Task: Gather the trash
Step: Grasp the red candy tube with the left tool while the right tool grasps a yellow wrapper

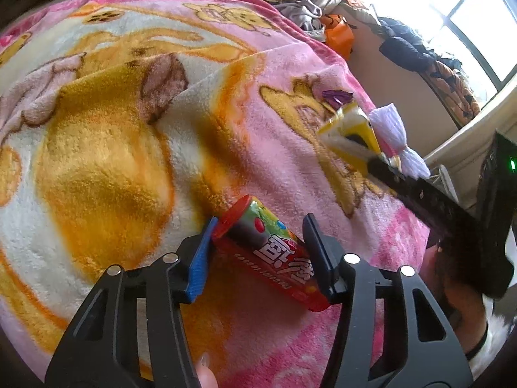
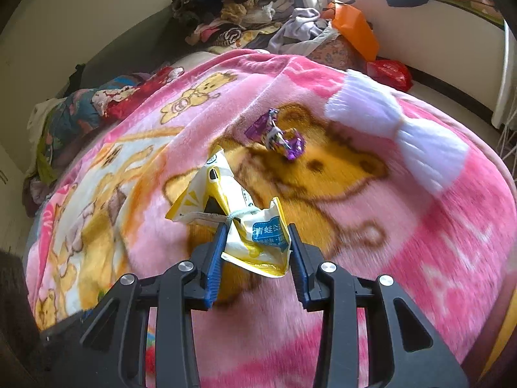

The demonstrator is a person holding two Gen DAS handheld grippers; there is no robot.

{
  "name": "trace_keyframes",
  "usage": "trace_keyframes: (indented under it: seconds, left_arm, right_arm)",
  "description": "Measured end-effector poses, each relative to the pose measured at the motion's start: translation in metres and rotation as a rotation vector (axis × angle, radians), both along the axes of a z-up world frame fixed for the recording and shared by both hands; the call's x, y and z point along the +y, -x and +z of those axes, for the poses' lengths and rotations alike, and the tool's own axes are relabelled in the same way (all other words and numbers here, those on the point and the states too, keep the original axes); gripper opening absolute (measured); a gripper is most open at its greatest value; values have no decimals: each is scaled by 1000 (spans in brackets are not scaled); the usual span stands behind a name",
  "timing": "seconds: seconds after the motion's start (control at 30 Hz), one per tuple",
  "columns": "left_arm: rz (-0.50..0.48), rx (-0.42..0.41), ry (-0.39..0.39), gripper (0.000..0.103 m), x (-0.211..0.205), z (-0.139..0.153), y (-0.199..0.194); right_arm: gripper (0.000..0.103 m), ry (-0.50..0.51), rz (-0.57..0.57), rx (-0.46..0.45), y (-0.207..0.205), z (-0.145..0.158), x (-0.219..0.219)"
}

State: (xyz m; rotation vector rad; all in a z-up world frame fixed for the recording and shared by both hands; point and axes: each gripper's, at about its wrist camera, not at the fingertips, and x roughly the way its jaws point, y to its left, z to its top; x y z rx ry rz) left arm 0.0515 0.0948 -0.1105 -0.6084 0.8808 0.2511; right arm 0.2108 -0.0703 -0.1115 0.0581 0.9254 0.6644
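A red candy tube (image 1: 274,252) with a red cap lies slantwise on the pink bear blanket (image 1: 129,129). My left gripper (image 1: 261,223) is shut on it, the blue pad against the cap and the other finger against the tube's body. My right gripper (image 2: 257,226) is shut on a crumpled yellow-and-white packet (image 2: 255,239) and holds it just above the blanket (image 2: 404,242). In the left wrist view that gripper (image 1: 352,145) and its packet (image 1: 349,123) show at the right. A purple wrapper (image 2: 278,137) lies on the bear's face beyond the packet, also seen as a purple wrapper (image 1: 336,97) from the left.
A folded white cloth (image 2: 397,129) rests on the blanket near its right edge. Heaped clothes (image 2: 245,16) and an orange bag (image 2: 352,29) sit past the bed's far end, with a red bag (image 2: 389,72) beside it. A window ledge draped with clothing (image 1: 429,58) runs along the right.
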Motion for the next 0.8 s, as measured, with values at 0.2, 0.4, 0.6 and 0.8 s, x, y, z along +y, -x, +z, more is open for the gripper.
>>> trace_keyframes:
  seconds: [0.2, 0.4, 0.6, 0.8]
  left_arm:
    - [-24, -29, -12, 37, -8, 11, -1]
    - [-70, -66, -7, 32, -22, 21, -1]
    - [-126, -105, -31, 29, -39, 34, -2]
    - [-154, -127, -40, 29, -51, 43, -2]
  right_arm:
    - [35, -8, -42, -9, 21, 5, -26]
    - [35, -20, -84, -29, 36, 15, -53]
    - [35, -36, -114, -45, 47, 25, -74]
    - [35, -46, -129, -59, 56, 32, -88]
